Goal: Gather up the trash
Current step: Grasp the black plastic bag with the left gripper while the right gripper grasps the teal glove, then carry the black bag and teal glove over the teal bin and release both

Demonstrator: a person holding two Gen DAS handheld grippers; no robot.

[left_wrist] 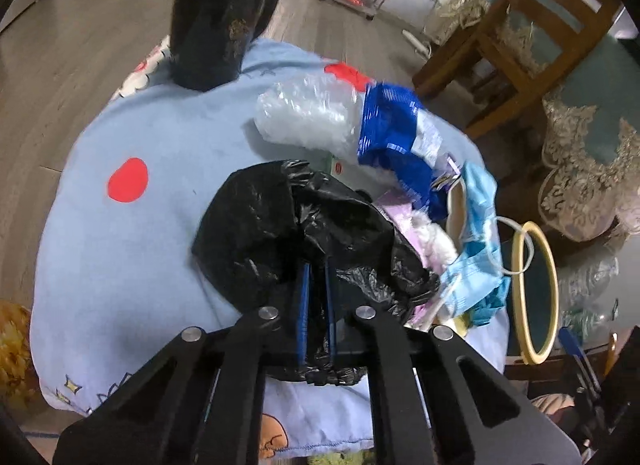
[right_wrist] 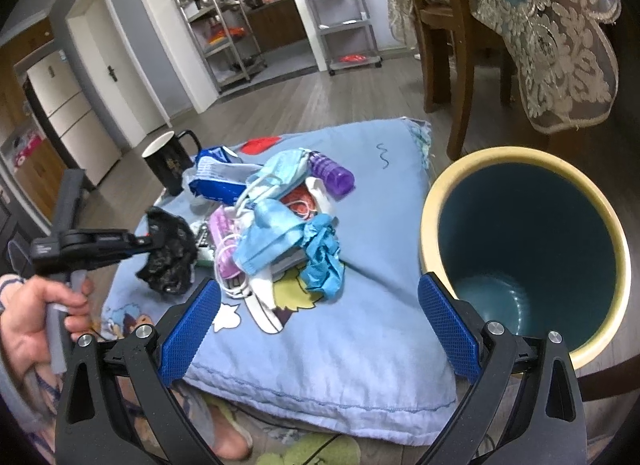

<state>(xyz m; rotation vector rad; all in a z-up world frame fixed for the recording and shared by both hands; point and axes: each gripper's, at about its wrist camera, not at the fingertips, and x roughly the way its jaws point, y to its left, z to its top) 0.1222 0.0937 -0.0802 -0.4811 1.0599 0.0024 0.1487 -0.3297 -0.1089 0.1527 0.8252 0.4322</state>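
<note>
Our left gripper and right gripper share black slotted arms, silver screws and blue textured pads.

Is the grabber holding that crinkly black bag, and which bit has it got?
Yes. The left gripper is shut on the black plastic bag, pinching a bunched fold at its near edge. The right gripper is open and holds nothing.

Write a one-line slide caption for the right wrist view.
Open right tongs hover over the blue cushion beside the empty bin, while left tongs pinch a crumpled black plastic bag by the trash pile.
</note>
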